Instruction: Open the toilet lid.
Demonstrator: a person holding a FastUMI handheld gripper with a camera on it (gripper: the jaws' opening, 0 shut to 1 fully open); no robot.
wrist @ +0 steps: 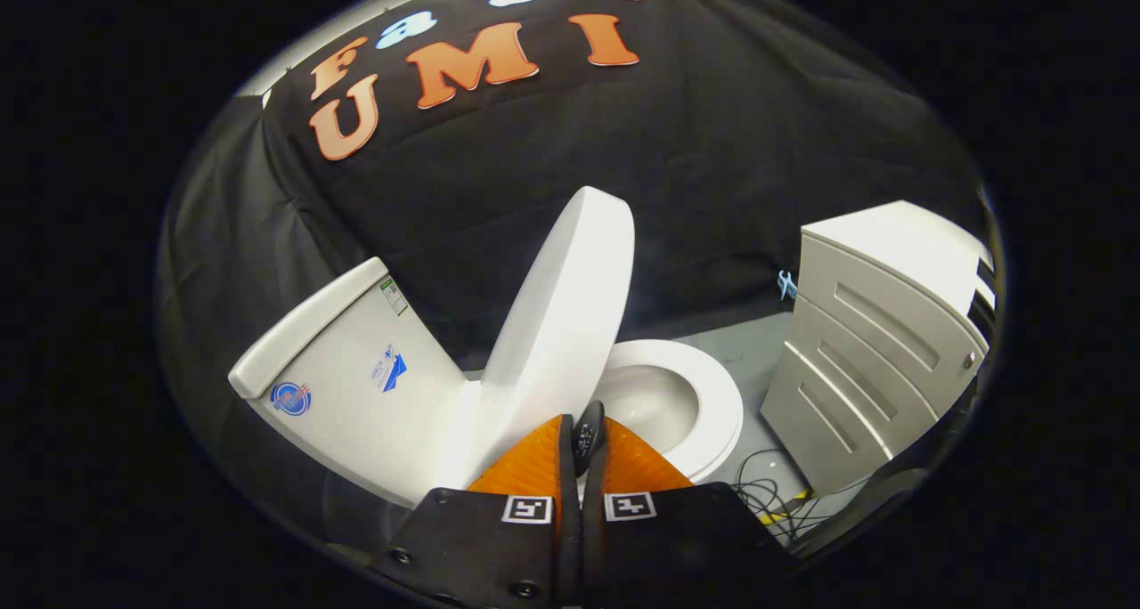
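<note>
Lid (561,324) stands raised, its long axis tilted upward from the hinge toward the tank (356,369), above the bowl (712,404); your gripper (583,444) is closed, holding nothing, just before it.

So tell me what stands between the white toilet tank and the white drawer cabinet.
In the gripper view, the raised white toilet lid and the open bowl stand between them, just ahead of the shut jaws.

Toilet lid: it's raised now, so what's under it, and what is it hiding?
Under the raised toilet lid the seat ring and the bowl lie exposed. The lid and the shut tongs cover the bowl's near side and the hinge.
</note>
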